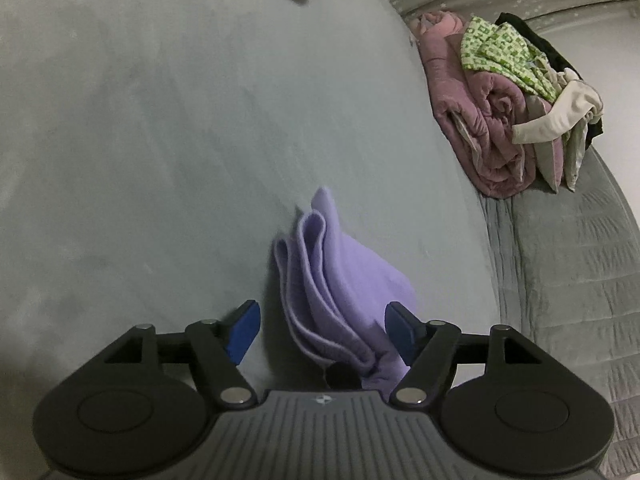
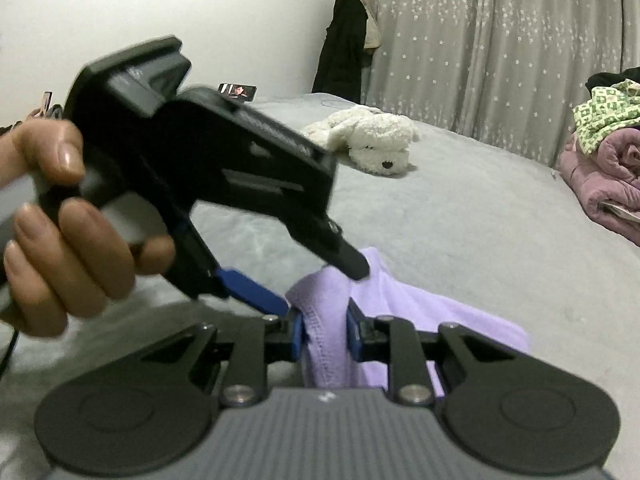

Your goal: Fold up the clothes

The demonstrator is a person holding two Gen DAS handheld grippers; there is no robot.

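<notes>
A lilac cloth [image 1: 336,280], folded in several layers, stands bunched on the pale grey bed sheet [image 1: 160,120]. My left gripper [image 1: 322,330] is open around its near end; the cloth leans on the right blue pad [image 1: 400,332] and stays clear of the left one. In the right wrist view the lilac cloth [image 2: 420,312] spreads to the right, and my right gripper [image 2: 325,336] is shut on its stitched edge. A hand [image 2: 68,240] holds the left gripper [image 2: 320,288] just above that spot, with its fingers on either side of the cloth's raised corner.
A pile of clothes [image 1: 500,100] with a pink quilt, a green patterned garment and black fabric lies at the right, on a grey quilted blanket [image 1: 560,260]. A white plush dog [image 2: 376,140] rests farther back. Star-patterned curtains [image 2: 480,40] and a hanging black coat [image 2: 344,48] stand behind the bed.
</notes>
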